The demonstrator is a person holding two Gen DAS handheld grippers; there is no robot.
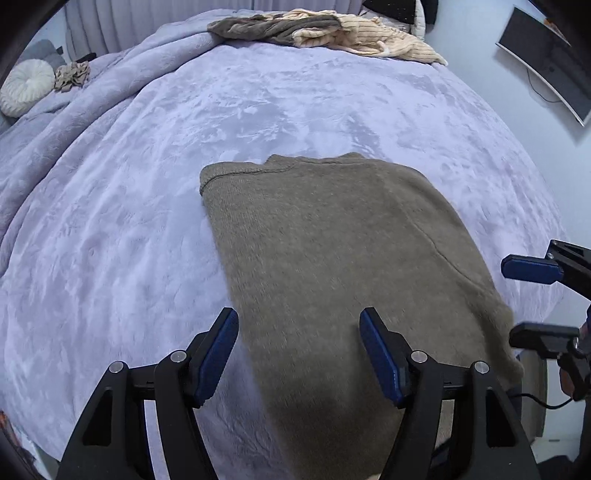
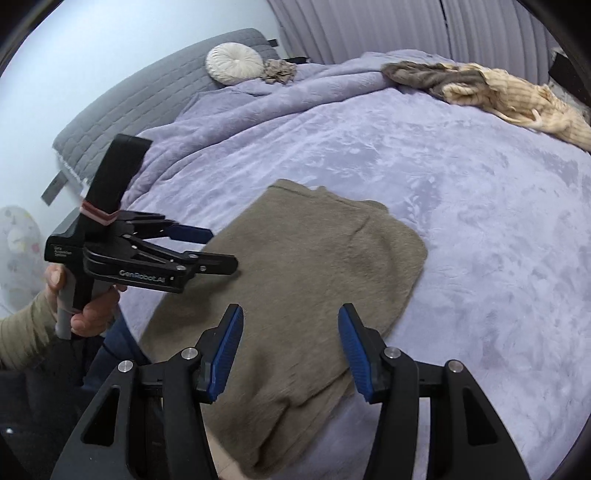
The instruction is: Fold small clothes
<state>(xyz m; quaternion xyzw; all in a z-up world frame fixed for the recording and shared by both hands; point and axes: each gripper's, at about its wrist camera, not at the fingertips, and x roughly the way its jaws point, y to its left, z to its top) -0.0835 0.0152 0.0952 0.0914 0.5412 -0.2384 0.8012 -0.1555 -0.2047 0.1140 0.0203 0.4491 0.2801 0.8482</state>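
An olive-brown knit sweater [image 1: 332,258] lies folded lengthwise on the lilac bedspread [image 1: 129,221], its near end hanging over the bed's front edge. It also shows in the right wrist view [image 2: 314,288]. My left gripper [image 1: 299,325] is open and empty, hovering above the sweater's near left part; it shows from the side in the right wrist view [image 2: 218,247]. My right gripper [image 2: 291,325] is open and empty above the sweater's near right part; it shows at the right edge of the left wrist view [image 1: 521,299].
A pile of brown and cream clothes [image 1: 332,33] lies at the bed's far side [image 2: 480,88]. A round white cushion [image 2: 234,62] and a crumpled beige item [image 2: 279,70] sit by the grey headboard [image 2: 147,103]. A monitor [image 1: 546,66] hangs on the right wall.
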